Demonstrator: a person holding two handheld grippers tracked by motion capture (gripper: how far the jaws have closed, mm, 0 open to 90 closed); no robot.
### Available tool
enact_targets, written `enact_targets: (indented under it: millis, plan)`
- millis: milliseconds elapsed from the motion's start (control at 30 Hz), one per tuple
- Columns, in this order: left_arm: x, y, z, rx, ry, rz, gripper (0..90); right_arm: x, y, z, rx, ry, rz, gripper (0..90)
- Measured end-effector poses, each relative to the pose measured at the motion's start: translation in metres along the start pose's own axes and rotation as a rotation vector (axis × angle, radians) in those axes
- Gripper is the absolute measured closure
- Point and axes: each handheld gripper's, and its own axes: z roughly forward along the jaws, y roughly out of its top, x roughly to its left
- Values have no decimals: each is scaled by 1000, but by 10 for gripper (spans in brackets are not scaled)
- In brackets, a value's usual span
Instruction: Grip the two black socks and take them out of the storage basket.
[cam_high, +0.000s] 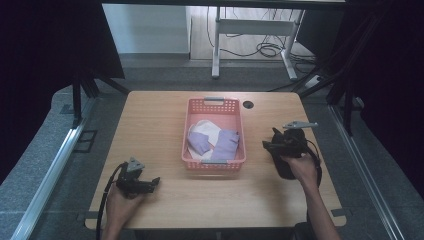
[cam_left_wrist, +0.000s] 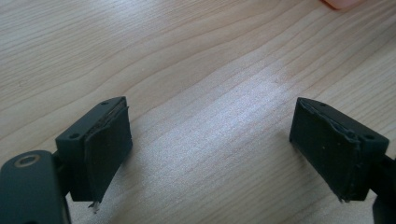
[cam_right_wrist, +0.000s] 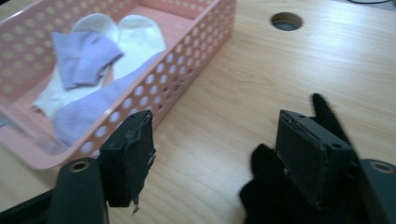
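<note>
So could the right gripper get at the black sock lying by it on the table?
Probably yes. The right gripper is open with nothing between its jaws, and the black sock lies uncovered on the table right beside it, outside the pink basket.

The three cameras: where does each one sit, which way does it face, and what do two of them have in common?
High view: above the person's side, facing forward and down on the table; both forearms, left claw, right claw.
Left gripper view: on the left claw, facing bare wood; its two open jaws.
Right gripper view: on the right claw, facing the pink basket of socks; open jaws, black cloth beneath.
Shared: high and right gripper views both show basket and table hole.
</note>
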Motion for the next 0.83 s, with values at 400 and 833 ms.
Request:
enact_targets:
  millis: [400, 833]
  plan:
    - [0, 0, 0, -1, 0, 0, 127, 27, -15, 15, 25, 70, -48, 183]
    - [0, 0, 0, -1, -1, -1, 127, 42, -50, 56, 161, 95, -108, 161]
